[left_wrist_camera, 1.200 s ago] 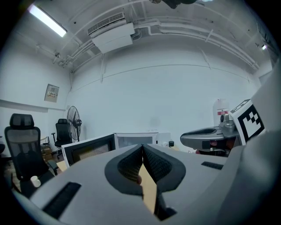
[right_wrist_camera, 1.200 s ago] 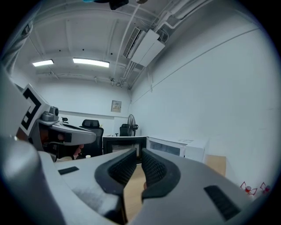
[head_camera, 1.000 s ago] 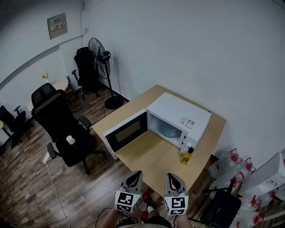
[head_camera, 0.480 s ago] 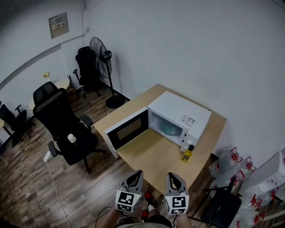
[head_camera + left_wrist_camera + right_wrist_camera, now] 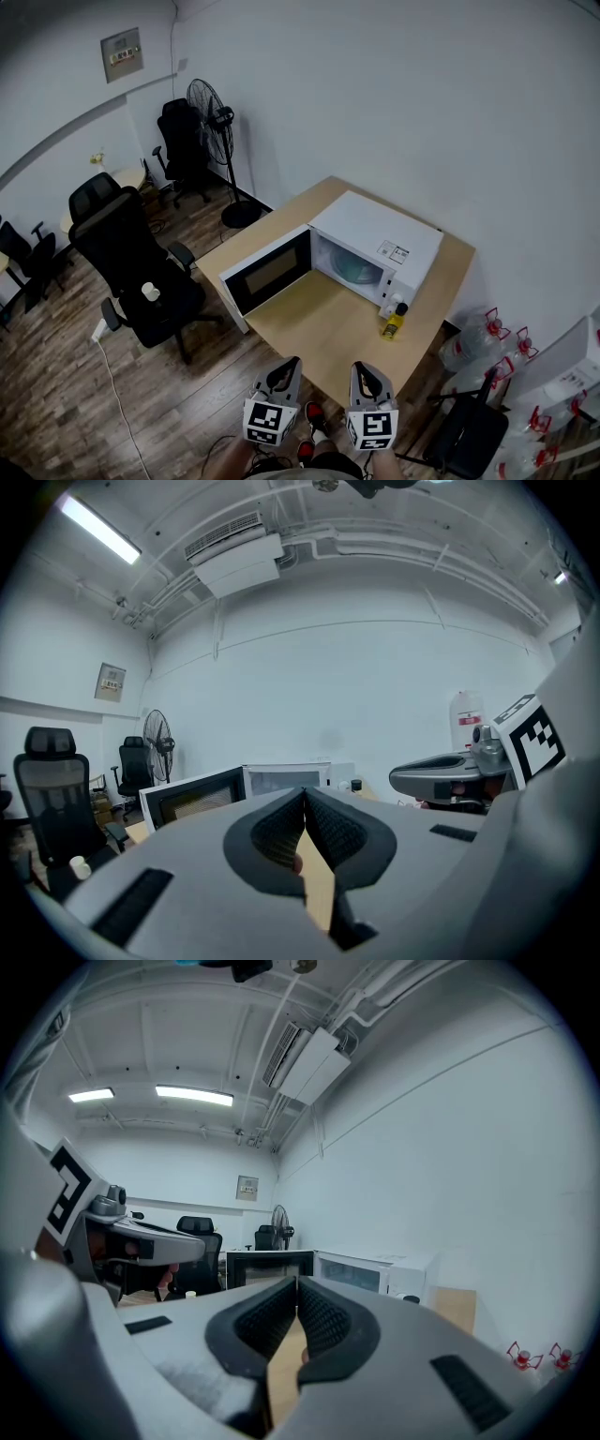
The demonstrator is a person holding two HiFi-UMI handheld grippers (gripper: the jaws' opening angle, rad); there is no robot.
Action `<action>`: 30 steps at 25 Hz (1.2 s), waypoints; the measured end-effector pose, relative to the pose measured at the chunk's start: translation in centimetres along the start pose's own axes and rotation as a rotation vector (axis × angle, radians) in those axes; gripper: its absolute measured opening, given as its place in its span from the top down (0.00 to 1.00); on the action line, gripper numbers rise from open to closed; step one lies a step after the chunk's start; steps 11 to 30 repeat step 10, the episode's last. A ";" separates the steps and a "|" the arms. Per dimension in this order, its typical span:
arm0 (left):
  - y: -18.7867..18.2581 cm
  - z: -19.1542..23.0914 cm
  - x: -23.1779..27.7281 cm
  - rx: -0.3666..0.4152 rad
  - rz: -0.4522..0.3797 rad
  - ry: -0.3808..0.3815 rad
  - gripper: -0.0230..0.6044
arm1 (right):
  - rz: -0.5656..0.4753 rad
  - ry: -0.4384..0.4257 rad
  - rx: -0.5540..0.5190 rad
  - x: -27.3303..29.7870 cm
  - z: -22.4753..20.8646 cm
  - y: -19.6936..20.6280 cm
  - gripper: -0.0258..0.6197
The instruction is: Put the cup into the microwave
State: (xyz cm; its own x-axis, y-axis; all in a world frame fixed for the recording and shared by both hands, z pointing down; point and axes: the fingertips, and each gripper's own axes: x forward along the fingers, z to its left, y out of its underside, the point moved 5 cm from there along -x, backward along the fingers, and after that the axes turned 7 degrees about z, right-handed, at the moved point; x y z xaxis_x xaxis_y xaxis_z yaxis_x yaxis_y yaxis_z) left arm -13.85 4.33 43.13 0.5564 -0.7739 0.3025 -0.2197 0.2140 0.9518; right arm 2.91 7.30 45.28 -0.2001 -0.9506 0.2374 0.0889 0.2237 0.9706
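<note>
A small white cup (image 5: pixel 150 292) stands on the seat of a black office chair (image 5: pixel 122 253), left of the wooden table (image 5: pixel 319 337). On the table stands a white microwave (image 5: pixel 375 239) with its door (image 5: pixel 267 274) swung open to the left and a glass plate inside. My left gripper (image 5: pixel 288 367) and right gripper (image 5: pixel 360 372) are held side by side at the table's near edge, both shut and empty. In the left gripper view the left gripper (image 5: pixel 304 795) faces the microwave (image 5: pixel 281 780), with the cup (image 5: pixel 82 866) low at the left. In the right gripper view the right gripper (image 5: pixel 296 1284) is also shut.
A yellow bottle (image 5: pixel 394 323) with a black cap stands on the table by the microwave's right front corner. A floor fan (image 5: pixel 211 112) and more black chairs stand at the back left. Water jugs (image 5: pixel 487 342) sit on the floor at the right.
Only the head view has shifted a little. Both grippers stay where they were, still shut.
</note>
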 end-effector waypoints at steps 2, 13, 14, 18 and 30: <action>0.2 0.0 0.0 0.004 0.001 -0.003 0.93 | 0.000 0.003 0.001 -0.1 -0.1 0.0 0.93; 0.0 0.0 0.0 0.002 -0.002 0.002 0.93 | 0.002 0.006 0.010 0.0 -0.2 0.1 0.93; 0.0 0.0 0.0 0.002 -0.002 0.002 0.93 | 0.002 0.006 0.010 0.0 -0.2 0.1 0.93; 0.0 0.0 0.0 0.002 -0.002 0.002 0.93 | 0.002 0.006 0.010 0.0 -0.2 0.1 0.93; 0.0 0.0 0.0 0.002 -0.002 0.002 0.93 | 0.002 0.006 0.010 0.0 -0.2 0.1 0.93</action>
